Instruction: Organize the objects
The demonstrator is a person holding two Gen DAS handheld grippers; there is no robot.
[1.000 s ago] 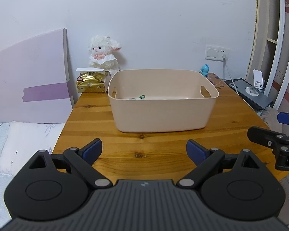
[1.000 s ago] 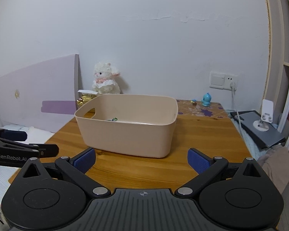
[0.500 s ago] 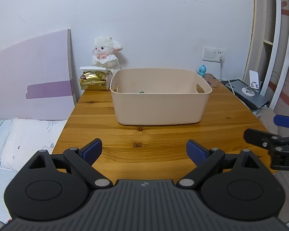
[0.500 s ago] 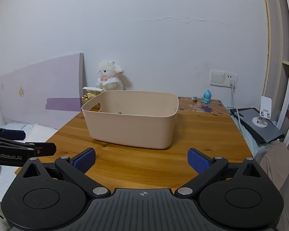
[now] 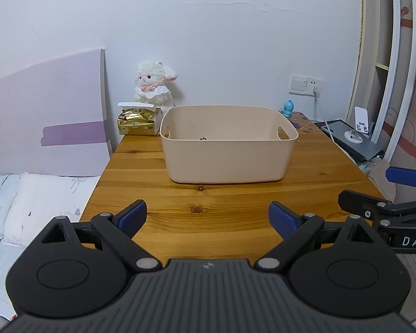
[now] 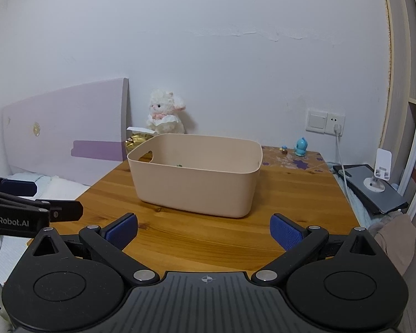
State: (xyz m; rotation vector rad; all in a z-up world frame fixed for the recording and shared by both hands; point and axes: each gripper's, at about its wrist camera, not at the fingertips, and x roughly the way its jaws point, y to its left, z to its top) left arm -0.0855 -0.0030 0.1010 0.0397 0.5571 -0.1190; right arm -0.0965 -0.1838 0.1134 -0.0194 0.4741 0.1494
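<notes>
At the far left lies a bed point(image 5: 41, 194) with pale bedding, and a lilac headboard point(image 5: 50, 116) stands against the wall just beside the left edge of the wooden worktop point(image 5: 230, 213). At the far left corner of the worktop sits a gold tissue pack point(image 5: 136, 122) with a white sheet sticking out of its top, and just behind it a white plush lamb point(image 5: 154, 87) sits against the wall. The left claw point(image 5: 207, 216) hangs over the near edge of the worktop, its blue pads point(image 5: 132, 217) wide apart with nothing between them. Straight ahead of it, around the middle of the worktop, stands a beige plastic bin point(image 5: 227, 152) with cut-out handles on its short sides; a small green thing point(image 5: 203, 138) just shows above the near rim, lying inside, too small to make out. To the right of the bin, at the far right corner, stands a small blue figurine point(image 5: 287, 107), below a wall socket point(image 5: 306, 84) with a white cable plugged in. Past the right edge of the worktop lies a dark flat device point(image 5: 352, 138) with a white phone stand point(image 5: 359, 123) on it. The right claw point(image 6: 203, 231) also hovers at the near edge, to the right of the left one, its fingers spread apart and holding nothing.
</notes>
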